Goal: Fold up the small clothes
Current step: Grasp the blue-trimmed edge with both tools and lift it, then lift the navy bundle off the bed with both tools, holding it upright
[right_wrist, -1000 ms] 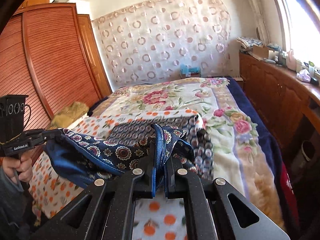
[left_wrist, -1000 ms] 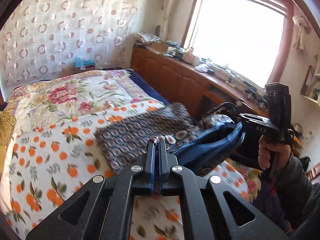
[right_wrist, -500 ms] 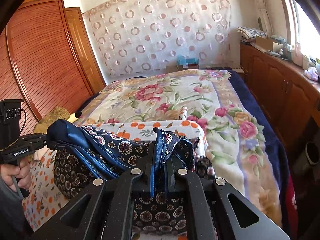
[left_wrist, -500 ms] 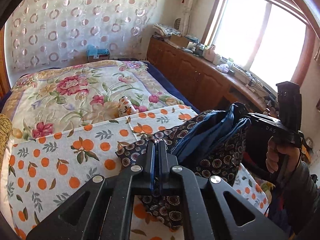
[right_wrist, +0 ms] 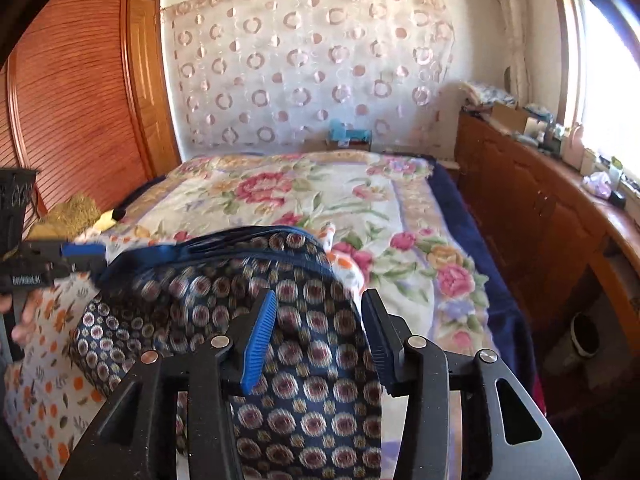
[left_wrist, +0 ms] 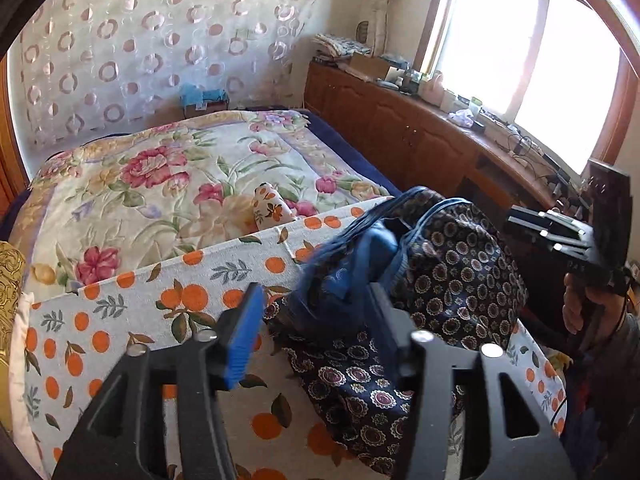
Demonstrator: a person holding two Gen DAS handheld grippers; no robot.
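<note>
garment dropped in a bunched heap on the orange-print sheet; left gripper and right gripper both spread, holding nothing; fold unfinished, needs flattening

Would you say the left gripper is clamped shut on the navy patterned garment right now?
No, the left gripper has its jaws spread wide apart, and the navy patterned garment lies loose on the orange-print sheet.
</note>
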